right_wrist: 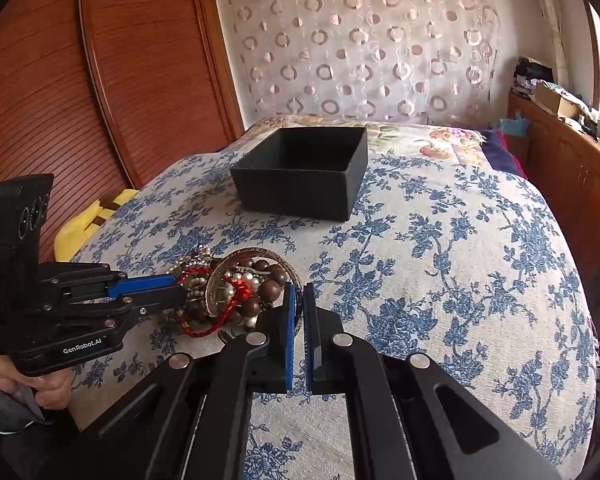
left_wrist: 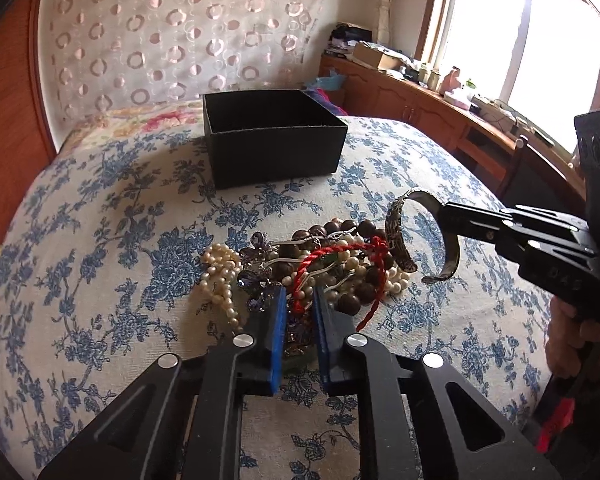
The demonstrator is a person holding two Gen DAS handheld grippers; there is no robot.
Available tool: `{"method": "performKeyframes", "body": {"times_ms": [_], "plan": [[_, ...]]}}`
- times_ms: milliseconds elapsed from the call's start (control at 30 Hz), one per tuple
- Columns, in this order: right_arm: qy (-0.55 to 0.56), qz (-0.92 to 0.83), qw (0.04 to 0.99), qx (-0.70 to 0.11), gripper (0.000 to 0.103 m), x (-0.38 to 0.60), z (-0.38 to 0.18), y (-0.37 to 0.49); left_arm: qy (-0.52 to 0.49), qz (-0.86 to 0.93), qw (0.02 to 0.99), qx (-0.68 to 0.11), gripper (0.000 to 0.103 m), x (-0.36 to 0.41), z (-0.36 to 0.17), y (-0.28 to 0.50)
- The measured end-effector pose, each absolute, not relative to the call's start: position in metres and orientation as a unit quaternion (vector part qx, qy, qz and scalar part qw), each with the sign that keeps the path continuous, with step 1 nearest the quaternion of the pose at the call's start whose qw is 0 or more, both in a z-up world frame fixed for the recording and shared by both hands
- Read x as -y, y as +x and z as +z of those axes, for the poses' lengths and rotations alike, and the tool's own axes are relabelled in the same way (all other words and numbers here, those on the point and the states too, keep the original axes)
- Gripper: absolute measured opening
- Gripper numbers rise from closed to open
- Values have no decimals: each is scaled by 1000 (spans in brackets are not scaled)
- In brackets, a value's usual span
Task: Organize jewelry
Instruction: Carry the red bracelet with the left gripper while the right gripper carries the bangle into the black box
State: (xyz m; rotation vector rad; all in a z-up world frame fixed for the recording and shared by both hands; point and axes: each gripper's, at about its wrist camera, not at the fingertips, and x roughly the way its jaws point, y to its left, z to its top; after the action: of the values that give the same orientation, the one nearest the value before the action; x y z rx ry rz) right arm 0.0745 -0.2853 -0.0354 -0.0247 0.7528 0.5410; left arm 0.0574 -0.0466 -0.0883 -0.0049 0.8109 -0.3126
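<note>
A tangled pile of jewelry [left_wrist: 320, 264] lies on the floral bedspread: pearl strands [left_wrist: 220, 272], brown wooden beads [left_wrist: 364, 228], a red cord [left_wrist: 320, 260]. My left gripper [left_wrist: 300, 300] is nearly closed around the red cord and tangled pieces at the pile's near edge. My right gripper [left_wrist: 444, 210] is shut on an engraved silver cuff bangle [left_wrist: 400, 236], which stands tilted at the pile's right side. In the right wrist view the bangle [right_wrist: 296, 280] sits between the right gripper [right_wrist: 299, 292] pads, with the left gripper [right_wrist: 180, 284] at the pile [right_wrist: 236, 292]. An open black box [left_wrist: 272, 136] [right_wrist: 304, 168] stands beyond.
The bed [right_wrist: 440, 260] fills both views. A wooden sliding door [right_wrist: 80, 80] is on the left, a patterned curtain [right_wrist: 360, 48] behind, a cluttered wooden sideboard [left_wrist: 440, 100] under the window at right. A yellow item [right_wrist: 84, 220] lies at the bed's left edge.
</note>
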Motion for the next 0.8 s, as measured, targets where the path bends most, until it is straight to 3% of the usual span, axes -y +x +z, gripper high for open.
{"method": "performKeyframes", "body": {"times_ms": [800], "plan": [[-22,257,902,-345,5,283,-20,84,-32,-146,932,-331,8,20,-41,57]]}}
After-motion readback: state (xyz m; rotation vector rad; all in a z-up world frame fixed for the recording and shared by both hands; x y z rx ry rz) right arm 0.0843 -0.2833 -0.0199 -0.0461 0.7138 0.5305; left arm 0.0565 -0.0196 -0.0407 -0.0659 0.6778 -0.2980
